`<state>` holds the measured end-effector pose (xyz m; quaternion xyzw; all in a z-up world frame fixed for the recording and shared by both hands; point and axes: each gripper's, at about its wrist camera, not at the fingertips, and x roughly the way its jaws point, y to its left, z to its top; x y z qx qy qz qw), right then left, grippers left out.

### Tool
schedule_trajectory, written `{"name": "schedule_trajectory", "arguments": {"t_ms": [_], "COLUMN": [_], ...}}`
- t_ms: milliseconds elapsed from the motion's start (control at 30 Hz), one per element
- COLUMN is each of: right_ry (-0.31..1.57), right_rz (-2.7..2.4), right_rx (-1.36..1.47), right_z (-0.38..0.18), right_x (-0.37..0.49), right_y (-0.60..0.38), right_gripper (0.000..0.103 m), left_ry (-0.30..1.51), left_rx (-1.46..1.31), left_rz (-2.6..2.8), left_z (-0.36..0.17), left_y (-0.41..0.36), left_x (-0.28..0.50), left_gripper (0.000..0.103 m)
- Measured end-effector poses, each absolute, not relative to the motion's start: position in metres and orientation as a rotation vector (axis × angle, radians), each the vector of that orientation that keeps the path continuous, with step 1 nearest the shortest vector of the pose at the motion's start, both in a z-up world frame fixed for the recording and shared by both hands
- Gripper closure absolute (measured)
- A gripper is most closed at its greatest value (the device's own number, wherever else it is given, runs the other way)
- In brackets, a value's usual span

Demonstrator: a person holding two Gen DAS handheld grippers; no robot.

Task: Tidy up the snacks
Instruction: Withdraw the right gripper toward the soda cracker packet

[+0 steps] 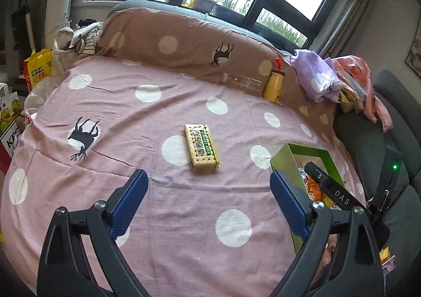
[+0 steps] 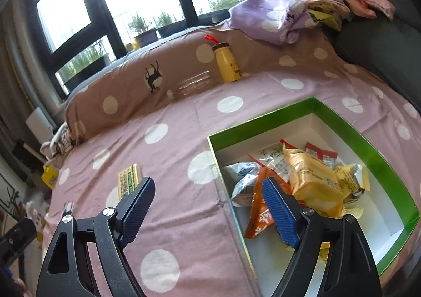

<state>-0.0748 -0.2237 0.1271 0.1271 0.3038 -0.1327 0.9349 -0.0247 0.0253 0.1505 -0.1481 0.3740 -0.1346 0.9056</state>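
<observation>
one cracker pack [image 1: 201, 148] is lying outside one green box [image 2: 368, 155], while both the left gripper [image 1: 209, 195] and the right gripper [image 2: 208, 209] are gaping wide, holding nothing.

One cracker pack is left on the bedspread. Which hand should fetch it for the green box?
Left. Its open tool points straight at the soda cracker pack, with clear cloth between. The right tool, also open and empty, hangs over the green box edge, with the pack off to its left.
</observation>
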Motion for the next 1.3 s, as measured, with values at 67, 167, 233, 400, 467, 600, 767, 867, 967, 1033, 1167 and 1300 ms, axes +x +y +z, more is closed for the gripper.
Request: {"name": "schedule_trajectory", "arguments": {"t_ms": [67,167,233,400,467,600,767,867,967,1033,1167,1300], "right_ry": [0.630,0.641,0.643,0.682,0.696,0.780,0.863,0.931,0.984,1.018,1.002,0.992], "right_rz": [-0.245,-0.223,-0.213,-0.167,-0.150,-0.077,-0.079,-0.076,-0.096,-0.120,-0.074,-0.076], "right_rx": [0.220,0.158,0.131,0.058,0.041,0.079,0.057,0.036,0.013,-0.003,0.051,0.010], "right_z": [0.125,0.123,0.121,0.114,0.110,0.101,0.083,0.067,0.049,0.035,0.026,0.025], "right_x": [-0.070,-0.062,-0.059,-0.047,-0.039,-0.012,0.029,0.057,0.084,0.099,0.104,0.096], "right_y": [-0.208,-0.186,-0.173,-0.147,-0.140,-0.132,-0.121,-0.116,-0.115,-0.115,-0.117,-0.109], "right_gripper": [0.019,0.019,0.019,0.019,0.019,0.019,0.019,0.019,0.019,0.019,0.021,0.044], "left_ry": [0.774,0.786,0.798,0.831,0.833,0.846,0.872,0.900,0.926,0.936,0.961,0.974], "left_rx": [-0.316,-0.325,-0.346,-0.359,-0.367,-0.398,-0.470,-0.503,-0.534,-0.546,-0.510,-0.497], "left_rz": [-0.258,-0.218,-0.210,-0.178,-0.172,-0.170,-0.203,-0.193,-0.179,-0.170,-0.154,-0.150], "left_z": [0.150,0.147,0.144,0.138,0.138,0.135,0.133,0.128,0.124,0.121,0.117,0.114], "left_y": [0.035,0.048,0.055,0.067,0.071,0.079,0.087,0.094,0.099,0.103,0.101,0.098], "left_x": [-0.024,-0.021,-0.020,-0.015,-0.014,-0.011,-0.004,0.001,0.006,0.008,0.012,0.013], "left_gripper": [0.009,0.007,0.006,0.006,0.005,0.004,0.004,0.004,0.004,0.004,0.004,0.004]}}
